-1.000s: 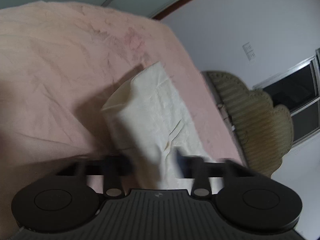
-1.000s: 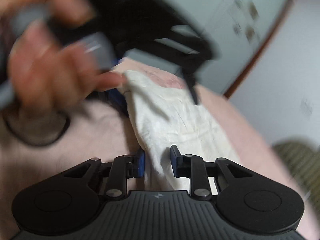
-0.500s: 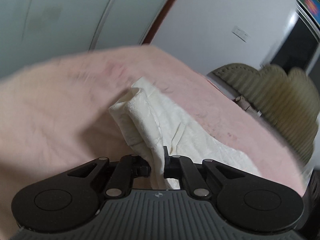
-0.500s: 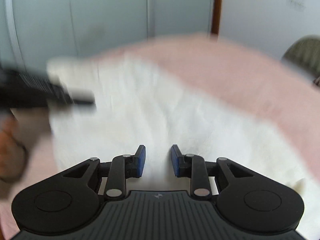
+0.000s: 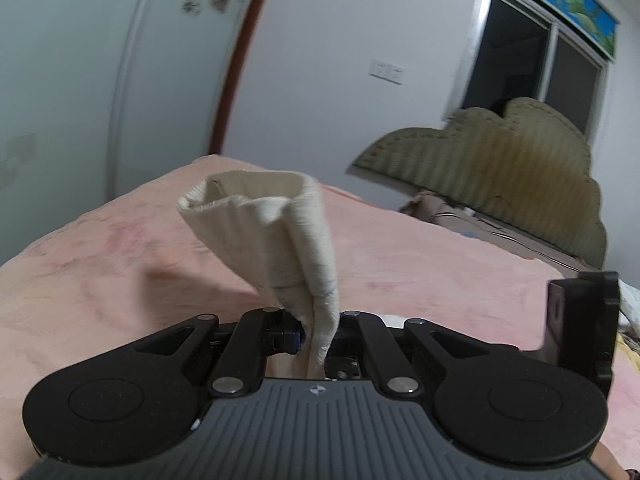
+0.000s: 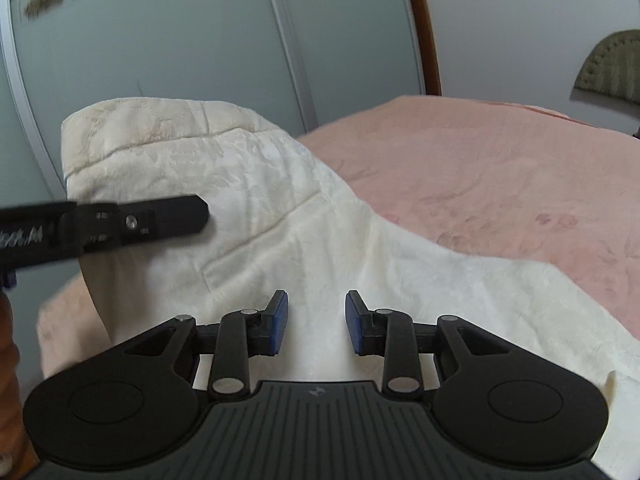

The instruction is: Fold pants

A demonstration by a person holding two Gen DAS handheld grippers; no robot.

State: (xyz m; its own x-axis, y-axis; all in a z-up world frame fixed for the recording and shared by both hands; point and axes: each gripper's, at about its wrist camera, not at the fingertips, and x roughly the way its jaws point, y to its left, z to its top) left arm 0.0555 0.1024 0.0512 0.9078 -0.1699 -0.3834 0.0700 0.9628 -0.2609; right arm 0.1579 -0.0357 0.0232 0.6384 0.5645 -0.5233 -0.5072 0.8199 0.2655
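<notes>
My left gripper [image 5: 316,332] pinches the cream pants [image 5: 280,232] by a bunched edge, lifted off the pink bed [image 5: 440,264] – my right gripper [image 6: 316,322] has just been widening, nothing clamped. Mid-fold; next, I'd carry the edge across and lay it flat.

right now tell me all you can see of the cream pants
The cream pants look like soft, faintly patterned fabric with a seam line. One end is lifted off the pink bed cover, pinched in the shut left gripper, and stands up in a folded bunch; the rest drapes down across the bed. The right gripper is open above the cloth, not gripping it.
</notes>
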